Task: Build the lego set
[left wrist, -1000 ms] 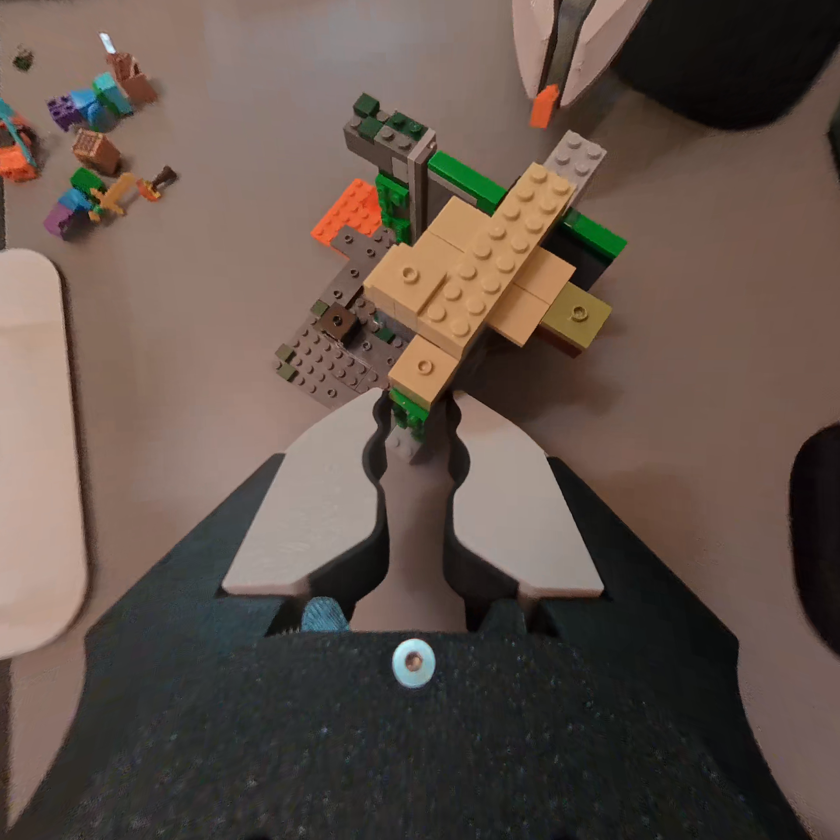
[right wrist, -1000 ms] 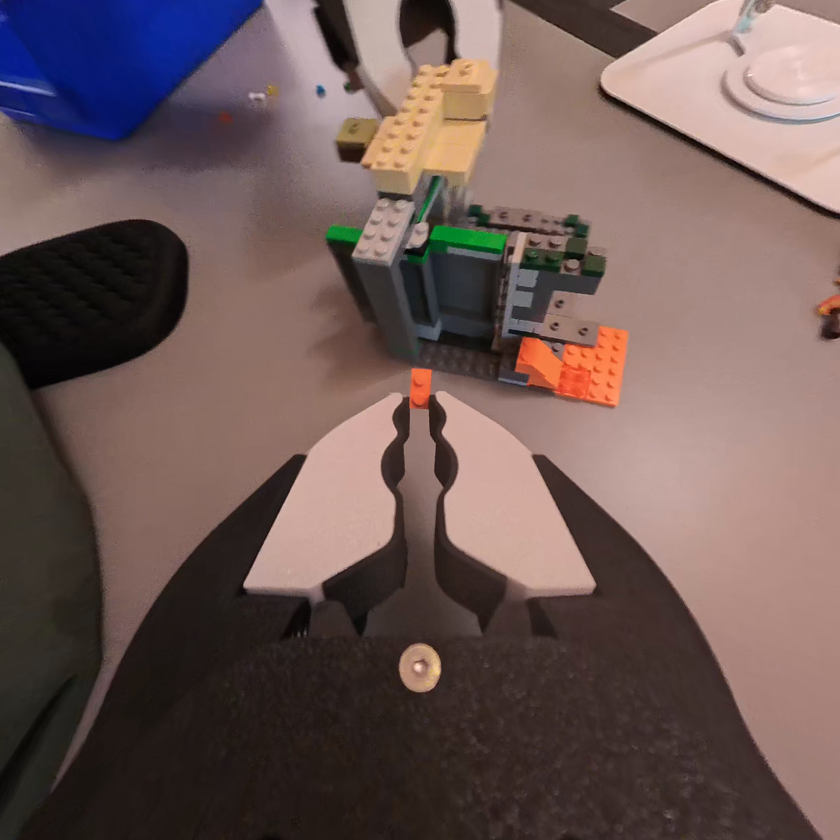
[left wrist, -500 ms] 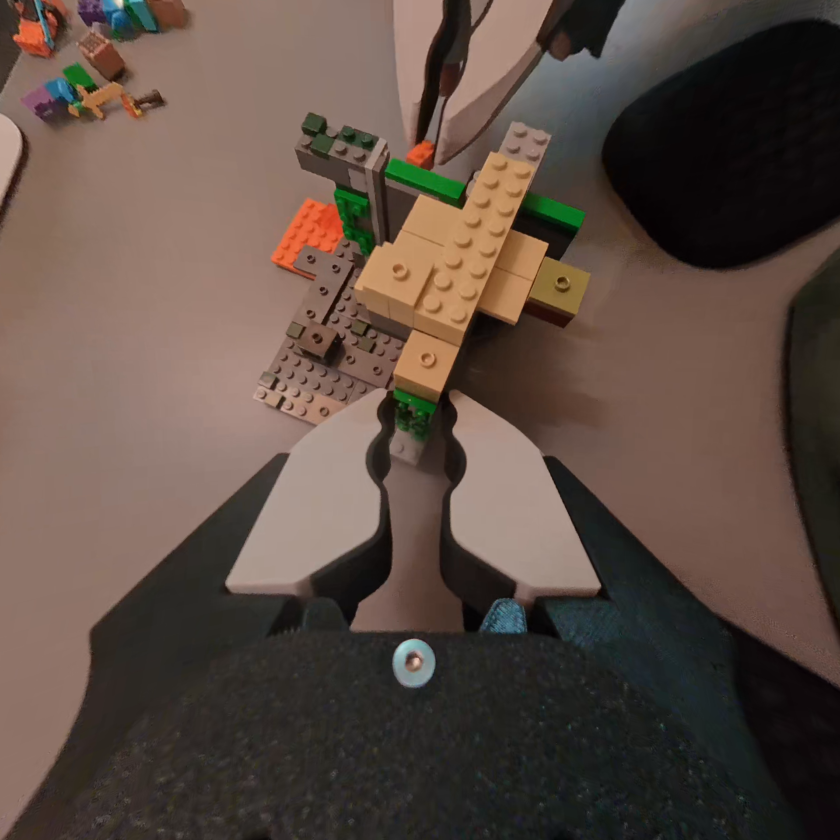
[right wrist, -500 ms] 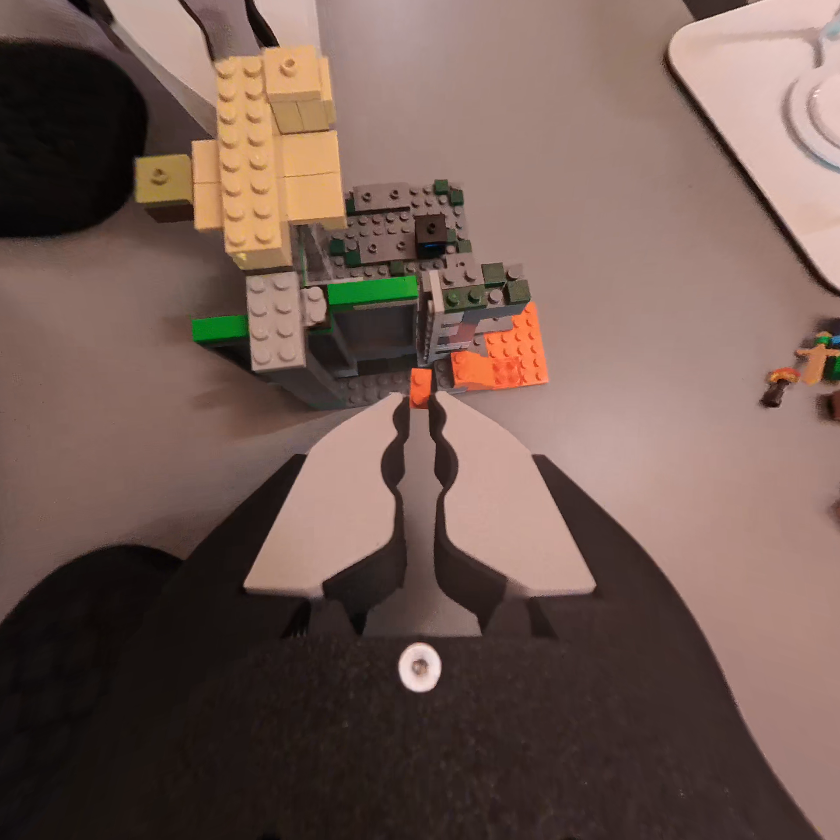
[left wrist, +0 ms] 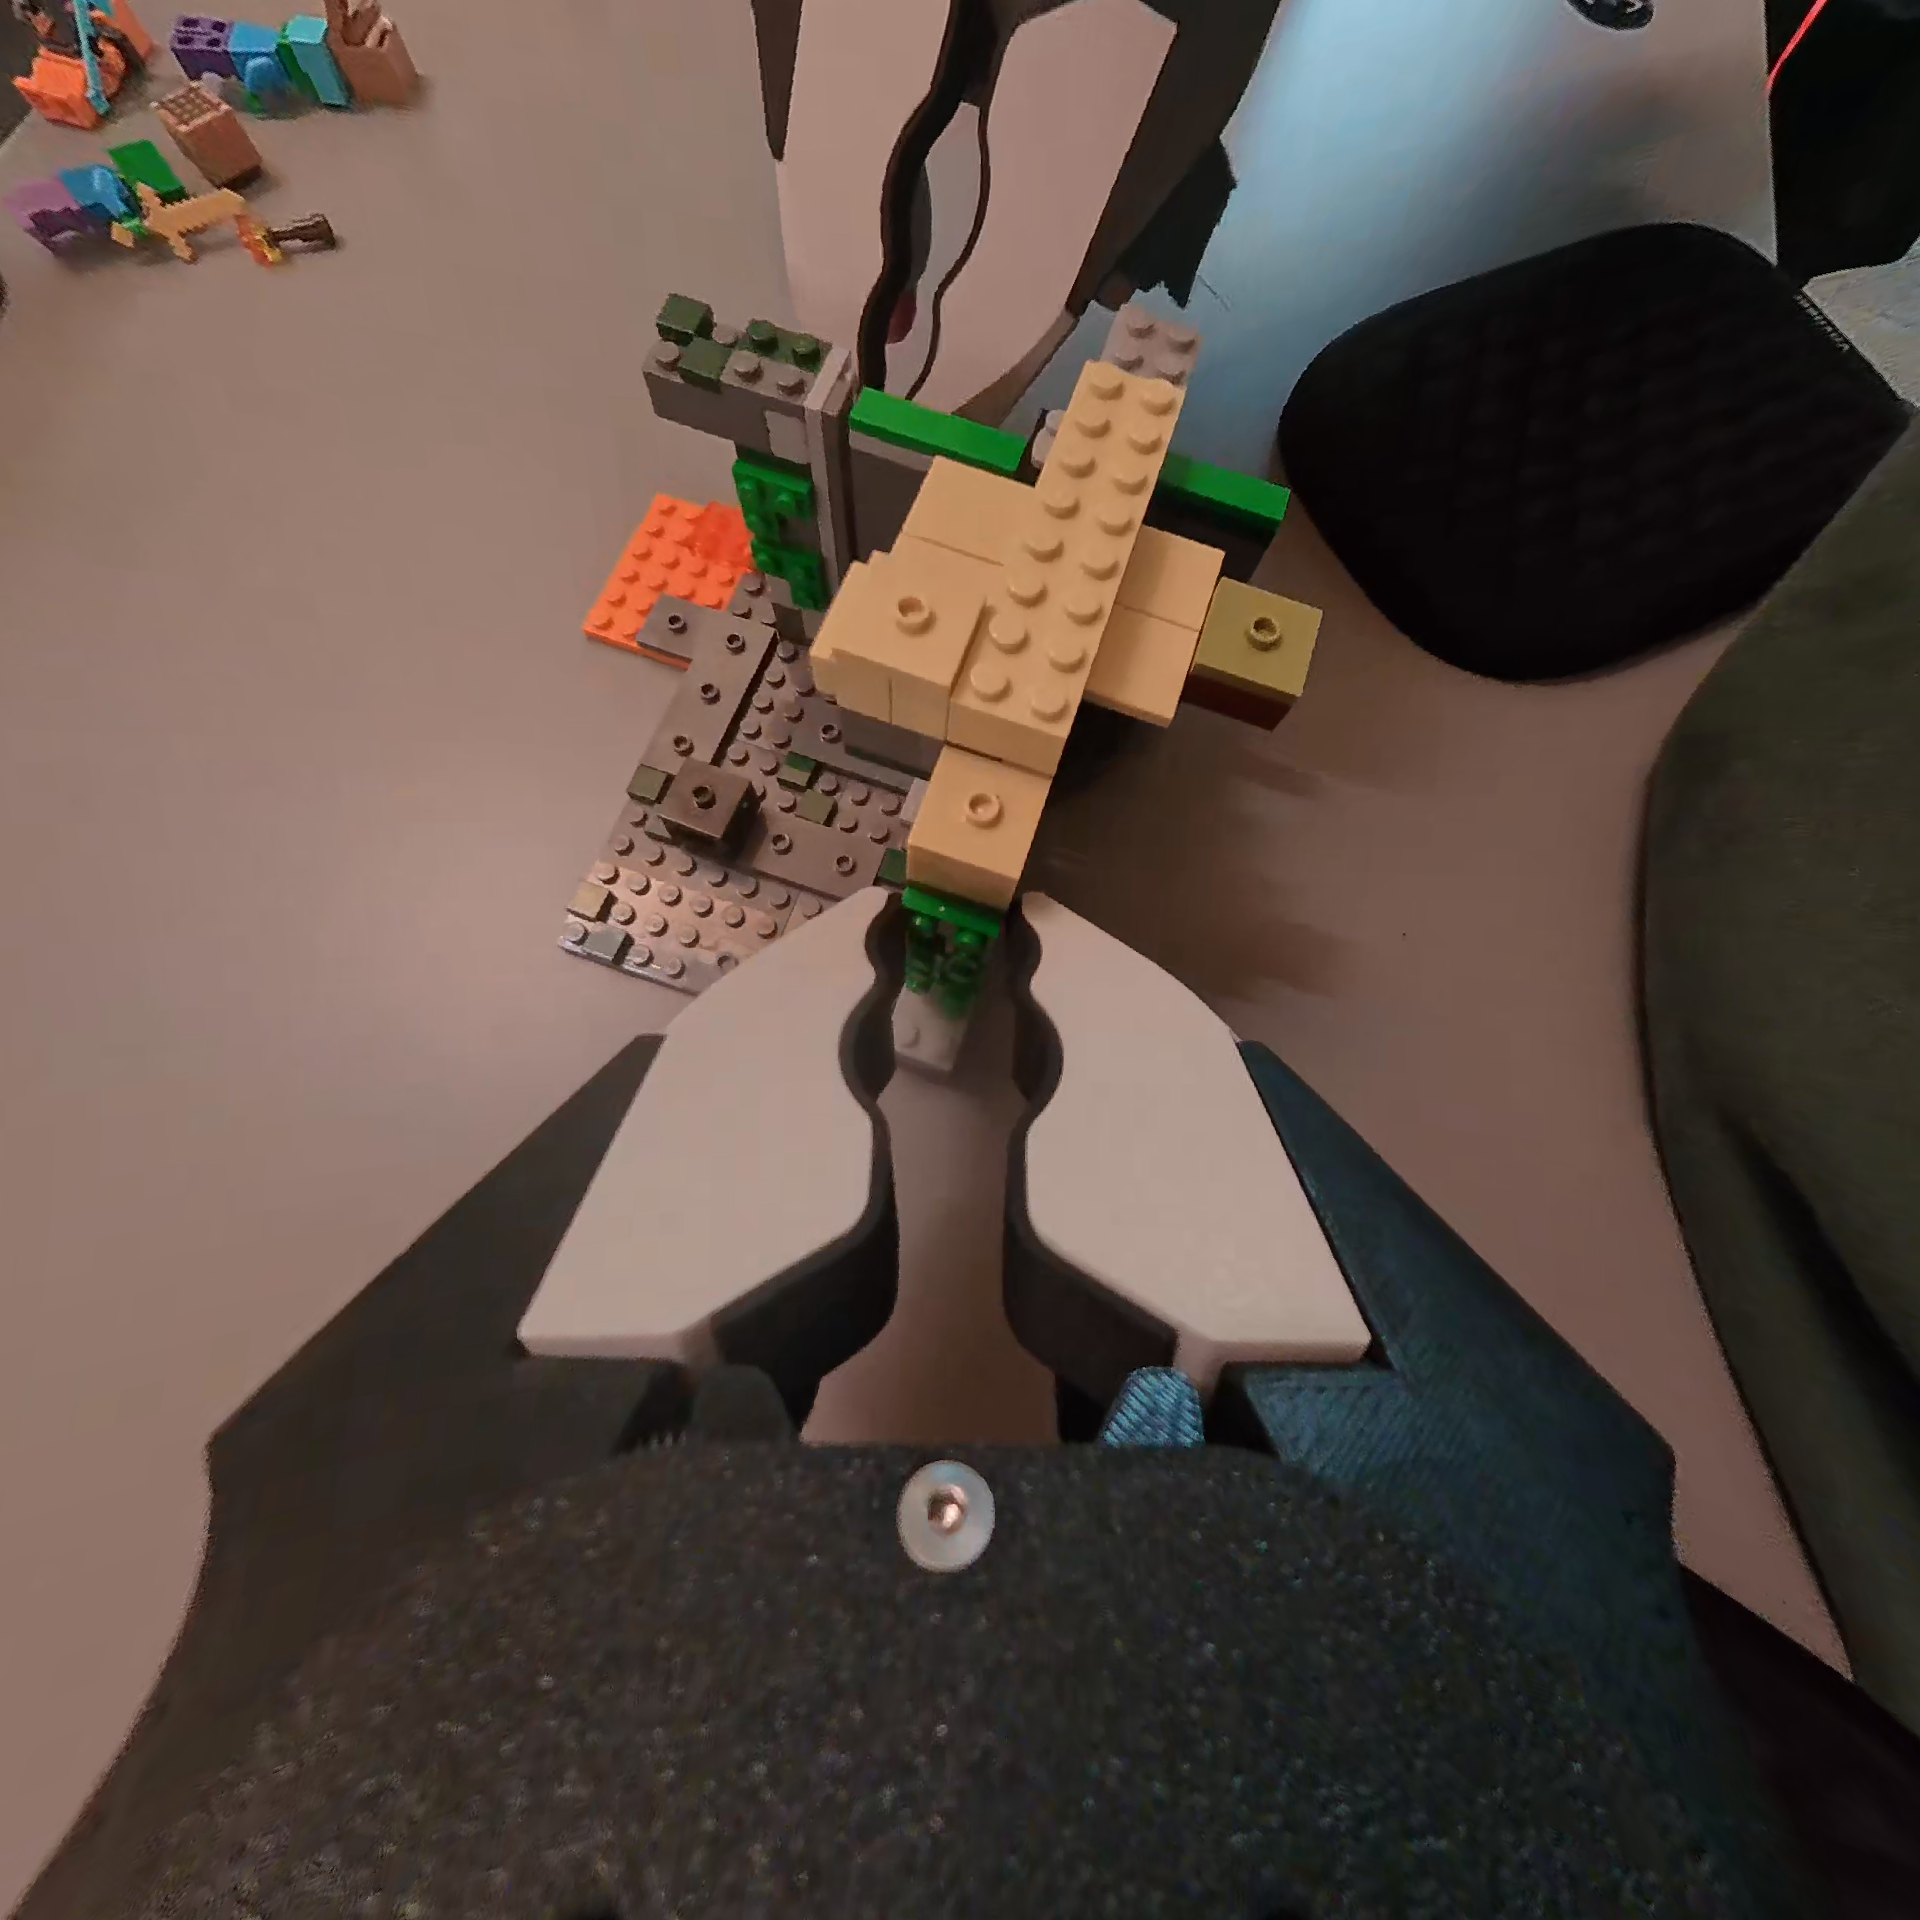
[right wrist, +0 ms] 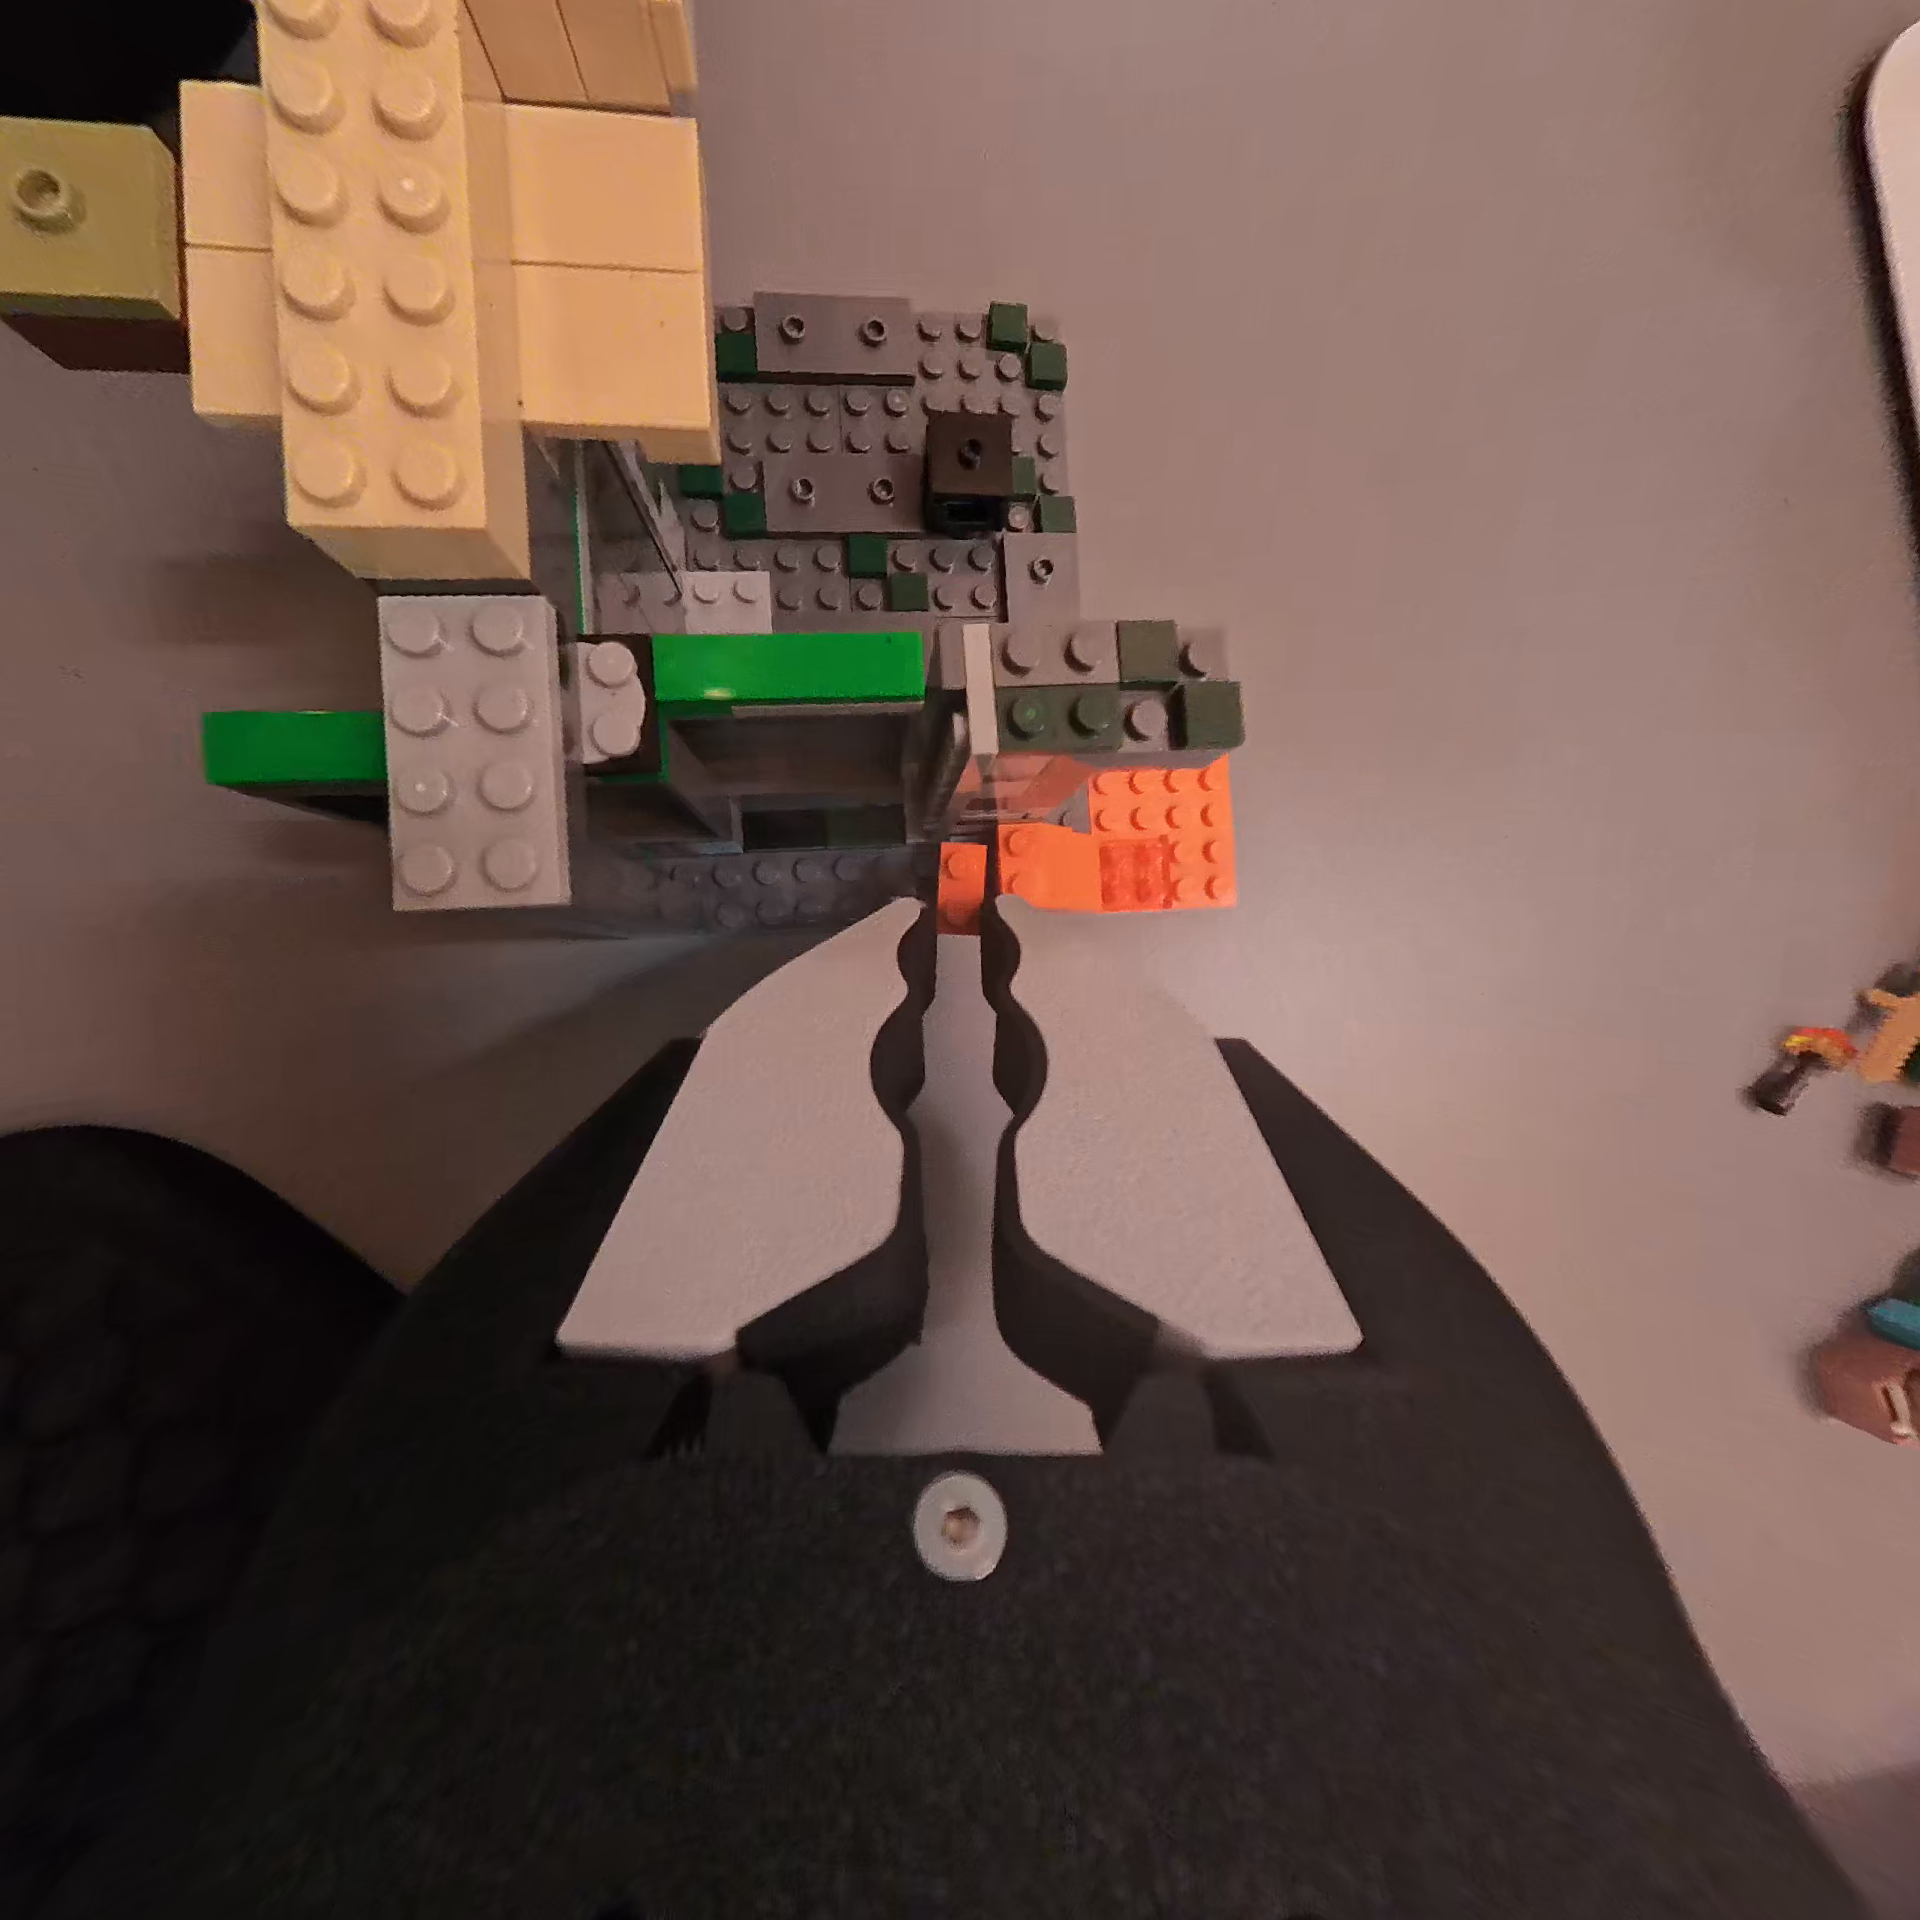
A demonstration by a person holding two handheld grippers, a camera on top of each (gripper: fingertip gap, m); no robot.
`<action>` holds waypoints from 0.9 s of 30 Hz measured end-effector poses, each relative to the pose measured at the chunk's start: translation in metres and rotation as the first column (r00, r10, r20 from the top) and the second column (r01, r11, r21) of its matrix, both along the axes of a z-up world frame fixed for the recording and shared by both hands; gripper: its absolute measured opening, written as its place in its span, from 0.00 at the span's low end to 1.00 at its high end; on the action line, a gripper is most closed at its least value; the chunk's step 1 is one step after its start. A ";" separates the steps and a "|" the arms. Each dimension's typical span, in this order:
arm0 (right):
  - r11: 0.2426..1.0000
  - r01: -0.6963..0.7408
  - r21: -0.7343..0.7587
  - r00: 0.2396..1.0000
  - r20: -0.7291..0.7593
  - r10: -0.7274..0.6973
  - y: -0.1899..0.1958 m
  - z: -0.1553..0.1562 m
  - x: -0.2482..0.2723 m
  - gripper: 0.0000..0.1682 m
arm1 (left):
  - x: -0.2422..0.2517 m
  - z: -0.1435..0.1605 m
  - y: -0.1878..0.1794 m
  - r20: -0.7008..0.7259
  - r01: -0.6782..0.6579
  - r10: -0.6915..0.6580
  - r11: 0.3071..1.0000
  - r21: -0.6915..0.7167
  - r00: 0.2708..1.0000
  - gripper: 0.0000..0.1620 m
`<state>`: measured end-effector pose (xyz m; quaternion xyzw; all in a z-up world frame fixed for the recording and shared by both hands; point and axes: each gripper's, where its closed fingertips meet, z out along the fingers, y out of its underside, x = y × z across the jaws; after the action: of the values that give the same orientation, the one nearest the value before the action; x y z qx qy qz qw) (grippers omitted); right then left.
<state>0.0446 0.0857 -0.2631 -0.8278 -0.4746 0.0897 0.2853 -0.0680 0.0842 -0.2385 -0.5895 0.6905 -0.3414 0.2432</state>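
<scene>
The lego build stands on the table: a tan roof (left wrist: pixel 1039 613) over grey walls, green tiles, a grey studded baseplate (left wrist: pixel 707 894) and an orange plate (left wrist: pixel 675 561). My left gripper (left wrist: pixel 951 914) is shut on the green and grey pillar (left wrist: pixel 945 956) under the roof's near corner. My right gripper (right wrist: pixel 961 909) is shut on a small orange brick (right wrist: pixel 961 883). It holds the brick at the build's near edge, right beside the orange plate (right wrist: pixel 1164 831). The tan roof (right wrist: pixel 374 312) fills the upper left of that view. The right gripper's white fingers (left wrist: pixel 831 260) show behind the build.
Loose coloured pieces and small figures lie at the far left (left wrist: pixel 187 135) and also show in the right wrist view (right wrist: pixel 1860 1060). A black padded object (left wrist: pixel 1579 447) lies right of the build. A white tray edge (right wrist: pixel 1896 208) is at the far right. Spacing between my two grippers at the tips: around 12 cm.
My left jaws closed onto the green and grey pillar. My right gripper carried the orange brick in over the build and down to its near edge by the orange plate.
</scene>
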 end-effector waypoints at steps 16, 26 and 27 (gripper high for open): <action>0.997 0.008 0.073 0.999 0.046 -0.012 0.005 0.001 -0.002 0.05 | -0.001 0.000 0.001 0.006 0.014 -0.014 1.000 -0.008 1.000 0.11; 0.993 0.031 0.113 0.999 0.029 -0.035 0.007 0.001 -0.003 0.05 | -0.001 0.000 0.000 0.005 0.014 -0.014 1.000 -0.011 1.000 0.11; 0.993 0.032 0.115 0.999 0.030 -0.036 0.008 0.001 -0.004 0.05 | -0.001 0.000 0.000 0.005 0.014 -0.014 1.000 -0.011 1.000 0.11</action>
<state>0.0411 0.0934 -0.2621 -0.8195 -0.4693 0.0441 0.3259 -0.0690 0.0847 -0.2389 -0.5851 0.6921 -0.3484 0.2392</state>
